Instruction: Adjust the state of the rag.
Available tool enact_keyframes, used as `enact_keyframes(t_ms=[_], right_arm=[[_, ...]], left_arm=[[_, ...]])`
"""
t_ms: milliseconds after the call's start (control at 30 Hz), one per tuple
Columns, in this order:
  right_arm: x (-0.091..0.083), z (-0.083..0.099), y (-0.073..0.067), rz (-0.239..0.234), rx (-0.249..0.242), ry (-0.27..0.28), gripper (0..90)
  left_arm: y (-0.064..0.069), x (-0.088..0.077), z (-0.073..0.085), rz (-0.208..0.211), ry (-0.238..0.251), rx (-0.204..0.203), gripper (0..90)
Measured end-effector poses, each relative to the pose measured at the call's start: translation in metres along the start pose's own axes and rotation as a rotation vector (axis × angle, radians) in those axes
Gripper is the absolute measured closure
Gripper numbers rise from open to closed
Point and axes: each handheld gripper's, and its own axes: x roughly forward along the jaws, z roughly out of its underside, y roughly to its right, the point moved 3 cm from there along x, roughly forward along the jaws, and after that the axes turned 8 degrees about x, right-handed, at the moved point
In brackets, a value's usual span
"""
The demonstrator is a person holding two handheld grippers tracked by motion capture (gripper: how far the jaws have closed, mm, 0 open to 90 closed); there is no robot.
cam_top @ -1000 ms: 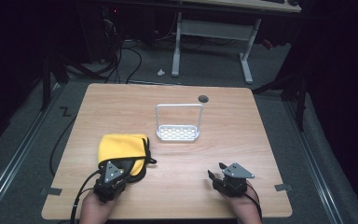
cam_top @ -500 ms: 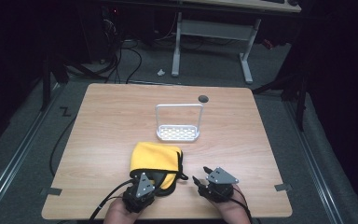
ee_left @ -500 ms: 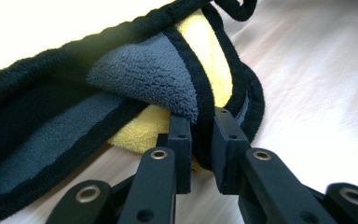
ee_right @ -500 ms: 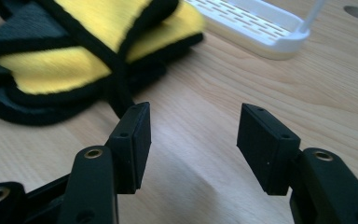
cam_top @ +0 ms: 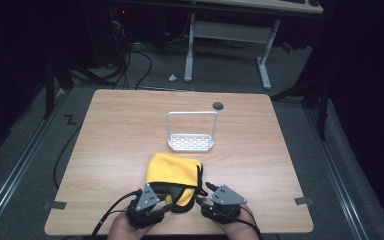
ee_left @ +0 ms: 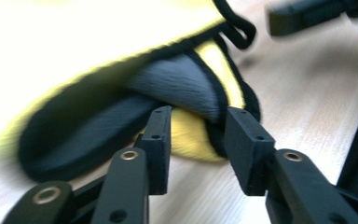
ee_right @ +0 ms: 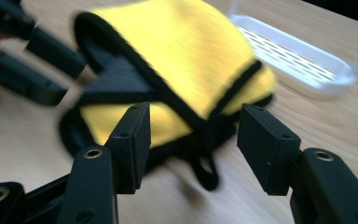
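Dragged from lower left to lower centre, the soft, light yellow cloth [cam_top: 174, 175] lay limp; its black-edged near corner offered hold. Left gripper [cam_top: 166, 199] had just been opening off it, right gripper [cam_top: 202, 196] spread wide, empty.

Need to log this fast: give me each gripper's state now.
Left gripper: open, jaws just opened, fold of yellow black-edged cloth between them, unpressed.
Right gripper: open, holding nothing.

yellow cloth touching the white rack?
Apart. The high view shows bare wood between the yellow cloth and the white rack; the right gripper view shows the same gap.
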Motion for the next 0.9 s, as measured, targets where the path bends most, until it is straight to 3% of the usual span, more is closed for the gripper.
enact_keyframes(t_ms=[67,100,133,167,267,400,567,633,767,833,867,900], right_arm=[[0.002,-0.002,-0.013,-0.035,-0.006,-0.001,44.8],[0.002,-0.002,-0.013,-0.035,-0.006,-0.001,44.8],[0.006,-0.002,-0.026,-0.07,-0.02,-0.016,44.6],[0.008,-0.002,-0.032,-0.086,-0.028,-0.029,44.5],[0.017,-0.001,-0.047,-0.111,-0.056,-0.06,44.0],[0.028,-0.001,-0.057,-0.114,-0.074,-0.093,45.4],[0.034,0.0,-0.061,-0.107,-0.095,-0.108,46.6],[0.037,0.0,-0.06,-0.082,-0.101,-0.116,50.4],[0.04,0.001,-0.055,-0.056,-0.102,-0.129,62.3],[0.04,0.002,-0.055,-0.046,-0.112,-0.13,67.2],[0.039,0.002,-0.054,-0.028,-0.121,-0.127,79.8],[0.038,0.001,-0.053,-0.018,-0.126,-0.12,83.4]], left_arm=[[-0.01,-0.014,0.003,-0.04,0.04,-0.04,58.5],[-0.01,-0.014,0.003,-0.04,0.04,-0.04,56.4],[-0.016,-0.02,0.005,-0.056,0.052,-0.064,53.7],[-0.027,-0.026,0.01,-0.091,0.067,-0.113,52.0],[-0.039,-0.025,0.015,-0.091,0.071,-0.187,45.1],[-0.043,-0.012,0.02,-0.076,0.026,-0.205,38.4],[-0.043,-0.003,0.02,-0.068,0.011,-0.211,38.5],[-0.044,0.0,0.021,-0.079,0.002,-0.216,41.8],[-0.055,0.003,0.027,-0.065,0.003,-0.333,45.7],[-0.058,0.004,0.028,-0.059,0.004,-0.351,45.9],[-0.059,0.004,0.029,-0.054,0.003,-0.36,46.1],[-0.061,0.005,0.03,-0.053,0.002,-0.37,46.4]])
